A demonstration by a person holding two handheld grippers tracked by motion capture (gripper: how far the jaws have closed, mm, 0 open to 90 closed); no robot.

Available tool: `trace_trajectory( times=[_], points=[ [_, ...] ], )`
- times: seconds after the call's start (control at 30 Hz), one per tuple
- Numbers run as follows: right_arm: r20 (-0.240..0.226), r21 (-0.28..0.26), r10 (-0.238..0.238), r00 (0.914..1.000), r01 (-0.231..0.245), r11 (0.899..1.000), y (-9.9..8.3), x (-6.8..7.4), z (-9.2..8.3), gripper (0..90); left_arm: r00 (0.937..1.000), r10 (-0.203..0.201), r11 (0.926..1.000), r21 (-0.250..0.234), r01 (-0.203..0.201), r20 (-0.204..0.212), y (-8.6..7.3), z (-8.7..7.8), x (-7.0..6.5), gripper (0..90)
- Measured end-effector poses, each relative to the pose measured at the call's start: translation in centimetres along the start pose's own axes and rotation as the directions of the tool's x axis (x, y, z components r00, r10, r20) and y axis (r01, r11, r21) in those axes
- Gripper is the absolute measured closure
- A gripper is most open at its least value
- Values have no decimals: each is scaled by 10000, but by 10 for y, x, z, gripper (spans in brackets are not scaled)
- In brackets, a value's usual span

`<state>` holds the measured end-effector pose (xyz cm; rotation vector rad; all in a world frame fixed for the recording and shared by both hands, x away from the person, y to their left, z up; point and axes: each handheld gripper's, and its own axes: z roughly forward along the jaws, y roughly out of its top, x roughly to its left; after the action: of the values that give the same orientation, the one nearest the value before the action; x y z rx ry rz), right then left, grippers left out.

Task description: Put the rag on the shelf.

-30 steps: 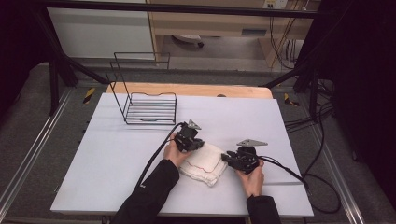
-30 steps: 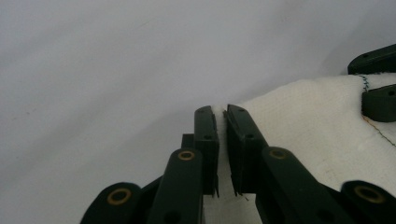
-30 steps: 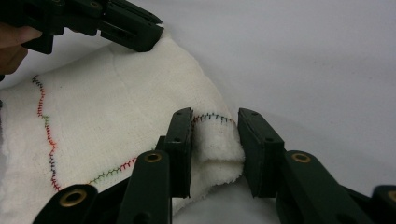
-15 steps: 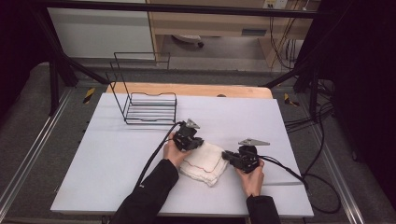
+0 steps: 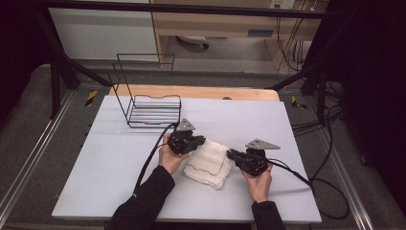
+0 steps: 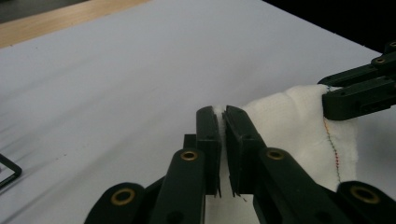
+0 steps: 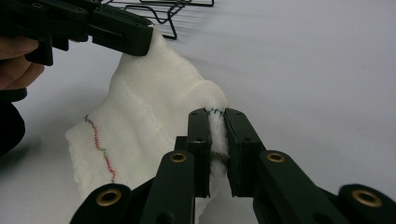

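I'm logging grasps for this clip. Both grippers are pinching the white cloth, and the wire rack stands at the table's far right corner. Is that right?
Not quite. The wire rack stands at the far left of the table, as the high view shows. The rest holds: the left gripper and the right gripper each pinch an edge of the white cloth.

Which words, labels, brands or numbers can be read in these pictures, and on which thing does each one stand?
None can be read.
The white cloth bears only a line of coloured stitching, no letters.
The left gripper, the right gripper, the wire rack and the table show no print.
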<state>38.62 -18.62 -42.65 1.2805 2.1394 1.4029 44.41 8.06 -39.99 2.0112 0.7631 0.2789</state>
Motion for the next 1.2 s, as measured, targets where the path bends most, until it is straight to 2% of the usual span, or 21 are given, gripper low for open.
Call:
trace_trajectory(
  times=[0.3,0.4,0.63,0.83,1.2],
  points=[
    [-225,-432,-888,9958,877,9952,14,16,-10,815,10000,38,9973,-734,-40,-26,-1,-25,-3,847],
    [-229,-529,-1151,9931,1138,9921,19,21,-13,815,9997,178,9954,-942,-190,-142,0,-35,-7,847],
    [-223,-786,-1526,9880,1505,9855,31,29,-17,815,9990,291,9900,-1372,-335,-337,2,-54,-10,846],
    [-266,-1049,-2010,9792,1972,9747,43,39,-19,816,9979,325,9845,-1706,-417,-561,3,-67,-9,847],
    [-417,-1455,-2489,9676,2406,9597,59,54,-18,817,9967,161,9745,-2220,-336,-800,4,-92,-6,847]
  ],
)
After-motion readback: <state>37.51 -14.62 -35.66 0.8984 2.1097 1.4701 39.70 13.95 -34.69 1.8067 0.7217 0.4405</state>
